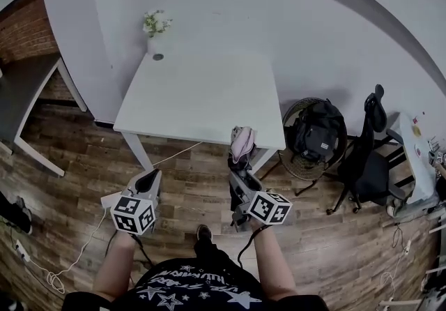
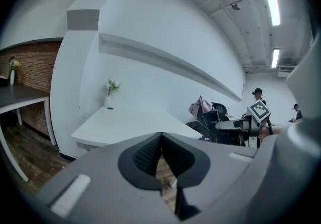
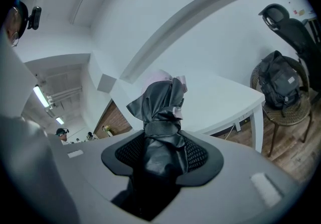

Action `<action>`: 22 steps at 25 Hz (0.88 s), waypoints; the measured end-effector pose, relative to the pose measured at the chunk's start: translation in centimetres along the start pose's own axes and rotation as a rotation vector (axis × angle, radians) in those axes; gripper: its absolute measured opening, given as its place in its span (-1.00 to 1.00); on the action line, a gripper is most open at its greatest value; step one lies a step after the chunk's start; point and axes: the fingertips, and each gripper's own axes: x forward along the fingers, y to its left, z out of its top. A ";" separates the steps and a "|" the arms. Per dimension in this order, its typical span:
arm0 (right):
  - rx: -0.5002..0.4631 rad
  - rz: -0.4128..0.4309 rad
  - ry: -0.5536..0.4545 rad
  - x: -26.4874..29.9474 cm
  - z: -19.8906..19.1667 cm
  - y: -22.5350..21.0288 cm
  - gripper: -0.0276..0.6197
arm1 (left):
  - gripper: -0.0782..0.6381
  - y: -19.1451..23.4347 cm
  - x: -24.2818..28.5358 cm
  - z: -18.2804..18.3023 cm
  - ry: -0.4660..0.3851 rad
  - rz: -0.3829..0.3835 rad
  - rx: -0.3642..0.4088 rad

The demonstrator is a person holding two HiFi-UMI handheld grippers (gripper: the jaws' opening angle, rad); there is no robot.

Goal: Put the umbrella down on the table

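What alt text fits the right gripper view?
The right gripper is shut on a folded dark umbrella with pink lining, held in front of a white table. A black backpack sits on a wicker chair at right.

1. White table (image 1: pixel 195 93) against a white wall, wood floor (image 1: pixel 83 177) around it.
2. Vase of flowers (image 1: pixel 156 29) at the table's far left corner, a small dark round thing (image 1: pixel 158 56) just beside it.
3. Right gripper (image 1: pixel 241 176) clamps a folded umbrella (image 1: pixel 242 145), which points up and overlaps the table's near edge in this view.
4. Left gripper (image 1: pixel 149 180) is over the floor, short of the table and apart from the right one.
5. Backpack (image 1: pixel 315 132) sits on a round chair right of the table, with a black office chair (image 1: pixel 366 156) further right.
6. Grey desk (image 1: pixel 21 90) and brick wall at far left.
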 end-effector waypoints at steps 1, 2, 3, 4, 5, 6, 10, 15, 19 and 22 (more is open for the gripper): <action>-0.002 0.004 0.005 0.6 0.5 -0.5 -0.22 | -0.77 0.0 0.8 0.3 -0.001 0.003 0.002; -0.005 0.007 0.010 1.1 1.0 -1.0 -0.22 | -0.77 0.0 1.6 0.6 -0.002 0.007 0.004; -0.007 0.009 0.016 1.6 1.5 -1.5 -0.22 | -0.77 -0.1 2.4 0.9 -0.003 0.010 0.005; -0.010 0.012 0.023 2.2 2.1 -2.1 -0.22 | -0.77 -0.2 3.3 1.2 -0.003 0.013 0.007; -0.013 0.016 0.031 2.8 2.6 -2.7 -0.22 | -0.77 -0.3 4.2 1.5 -0.003 0.014 0.009; -0.017 0.021 0.039 3.4 3.2 -3.3 -0.22 | -0.77 -0.4 5.1 1.8 -0.004 0.015 0.013; -0.038 0.041 0.056 5.7 5.4 -5.3 -0.22 | -0.77 -0.5 8.5 3.2 -0.024 0.022 0.018; -0.045 0.064 0.075 7.8 7.6 -7.7 -0.22 | -0.77 -0.9 11.7 4.4 -0.040 0.043 0.017; -0.029 0.058 0.089 9.0 8.3 -9.1 -0.22 | -0.77 -1.3 12.9 4.5 -0.027 0.034 0.017; -0.025 0.066 0.101 9.5 8.5 -9.6 -0.22 | -0.77 -0.7 13.7 4.7 -0.018 0.052 0.011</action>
